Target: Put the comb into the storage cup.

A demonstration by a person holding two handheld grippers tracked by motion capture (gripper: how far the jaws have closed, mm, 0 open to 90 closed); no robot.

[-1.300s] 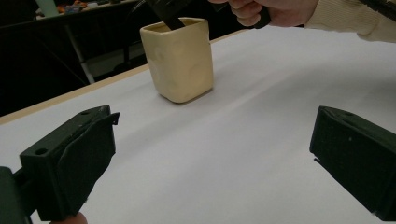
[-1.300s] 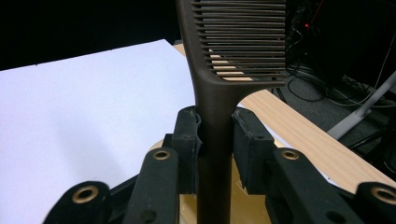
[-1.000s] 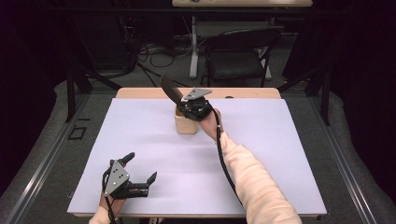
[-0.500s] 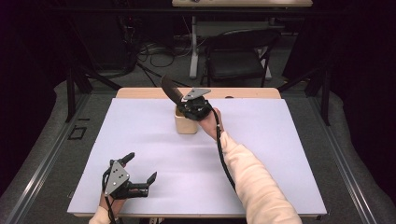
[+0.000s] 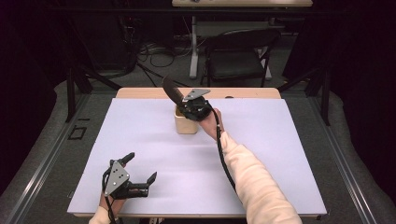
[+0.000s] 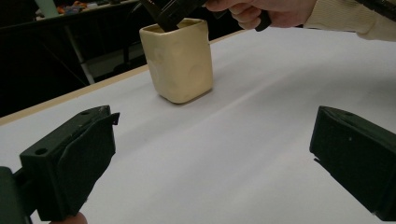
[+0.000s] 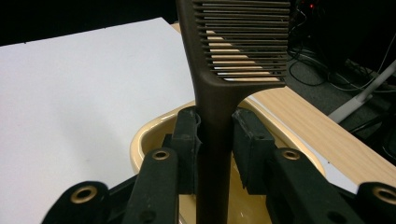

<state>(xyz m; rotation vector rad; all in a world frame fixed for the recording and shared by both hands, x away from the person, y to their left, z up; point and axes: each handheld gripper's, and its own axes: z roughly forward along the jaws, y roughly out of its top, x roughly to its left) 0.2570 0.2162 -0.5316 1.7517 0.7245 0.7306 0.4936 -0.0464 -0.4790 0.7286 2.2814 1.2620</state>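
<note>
High view: the right hand-held gripper (image 5: 190, 106) grasps a dark comb (image 5: 171, 91) above a cream cup (image 5: 186, 123) at the far middle of the worktop (image 5: 280, 154); the left hand-held gripper (image 5: 140, 173) rests near the front edge, released. Left gripper view: 2 jaws wide apart, cup (image 6: 180, 60) ahead. Right gripper view: pads clamp the comb (image 7: 219, 116) handle over the cup (image 7: 149, 128).

Can't see the bottom of the comb (image 7: 219, 84): the handle drops into the cream cup (image 5: 186, 122) and off the lower edge of the right gripper view, and the top of its teeth is cropped too. From above, the right gripper (image 5: 194, 108) covers most of the cup's mouth, so what's inside is anyone's guess. In the left gripper view, the right hand (image 6: 261, 11) is cut off at the top.
</note>
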